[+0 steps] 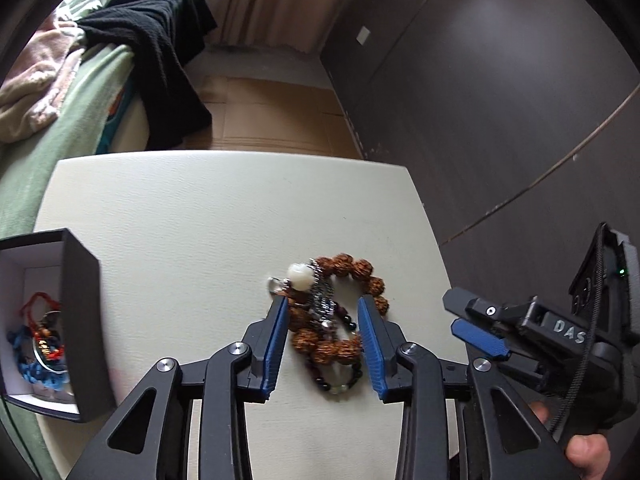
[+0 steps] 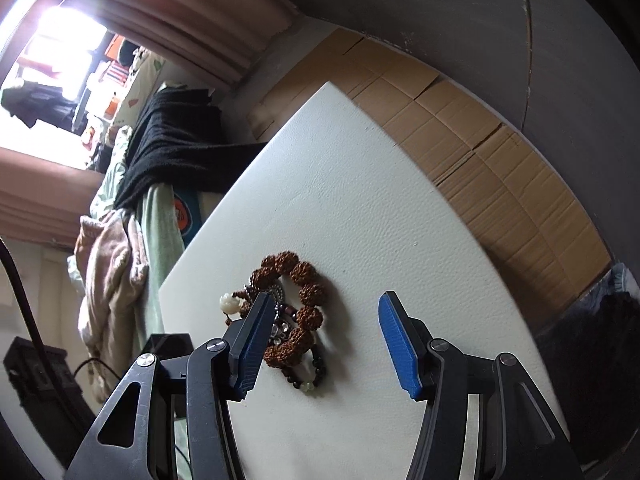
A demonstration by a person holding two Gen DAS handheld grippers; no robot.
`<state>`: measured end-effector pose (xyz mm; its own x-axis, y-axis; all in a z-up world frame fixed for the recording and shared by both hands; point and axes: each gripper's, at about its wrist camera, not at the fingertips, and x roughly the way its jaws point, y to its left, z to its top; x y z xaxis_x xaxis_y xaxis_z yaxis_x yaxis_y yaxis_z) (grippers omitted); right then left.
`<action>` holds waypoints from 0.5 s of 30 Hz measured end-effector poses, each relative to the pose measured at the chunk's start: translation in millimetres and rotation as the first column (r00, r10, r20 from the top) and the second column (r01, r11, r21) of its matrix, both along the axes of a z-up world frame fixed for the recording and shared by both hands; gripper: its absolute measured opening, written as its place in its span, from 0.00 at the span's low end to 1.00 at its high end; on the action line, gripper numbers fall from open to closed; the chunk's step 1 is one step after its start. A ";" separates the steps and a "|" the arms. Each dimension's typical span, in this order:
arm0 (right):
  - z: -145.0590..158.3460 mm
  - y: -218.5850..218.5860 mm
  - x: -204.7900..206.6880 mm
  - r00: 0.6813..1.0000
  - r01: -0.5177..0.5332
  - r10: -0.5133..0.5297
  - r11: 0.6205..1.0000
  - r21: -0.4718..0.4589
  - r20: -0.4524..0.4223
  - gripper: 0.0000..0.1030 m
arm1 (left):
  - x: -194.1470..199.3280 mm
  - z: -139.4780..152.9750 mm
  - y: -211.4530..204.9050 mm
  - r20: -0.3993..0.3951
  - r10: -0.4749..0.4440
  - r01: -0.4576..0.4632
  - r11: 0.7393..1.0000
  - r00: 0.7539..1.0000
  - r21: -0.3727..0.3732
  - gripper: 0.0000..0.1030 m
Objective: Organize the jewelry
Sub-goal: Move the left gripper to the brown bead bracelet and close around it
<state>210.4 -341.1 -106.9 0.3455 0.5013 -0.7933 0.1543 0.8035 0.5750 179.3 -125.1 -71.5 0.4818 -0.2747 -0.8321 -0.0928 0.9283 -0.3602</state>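
A pile of bracelets lies on the white table [image 1: 192, 216]: a brown knobbly-bead bracelet [image 1: 356, 270], a white carved bead [image 1: 300, 276], a silver chain [image 1: 325, 300] and a dark-bead bracelet [image 1: 340, 386]. My left gripper [image 1: 323, 301] straddles the pile, with a blue pad on each side and gaps showing, so it is open. My right gripper [image 2: 325, 296] is open above the table, and the brown bracelet [image 2: 306, 292] lies by its left finger [image 2: 254, 332]. In the left wrist view the right gripper [image 1: 455, 312] hangs just right of the pile.
A black box [image 1: 82, 320] with a white inside stands at the table's left edge and holds red and blue cord bracelets. A bed with green sheets [image 1: 60, 128] and a black garment [image 1: 160, 40] lies beyond the table. Flattened cardboard [image 2: 480, 140] covers the floor by a dark wall.
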 end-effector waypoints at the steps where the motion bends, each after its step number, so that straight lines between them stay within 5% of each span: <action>1: 0.7 -3.2 -0.1 1.000 0.009 -0.009 1.000 0.011 -0.001 0.55 | 1.4 -1.3 -5.2 -0.005 -0.007 0.007 1.000 1.000 0.007 0.35; 15: 9.3 -35.1 -2.2 0.995 0.098 -0.098 0.986 0.134 -0.003 0.55 | 16.4 -29.8 -65.4 -0.116 -0.138 0.154 0.978 0.984 0.141 0.35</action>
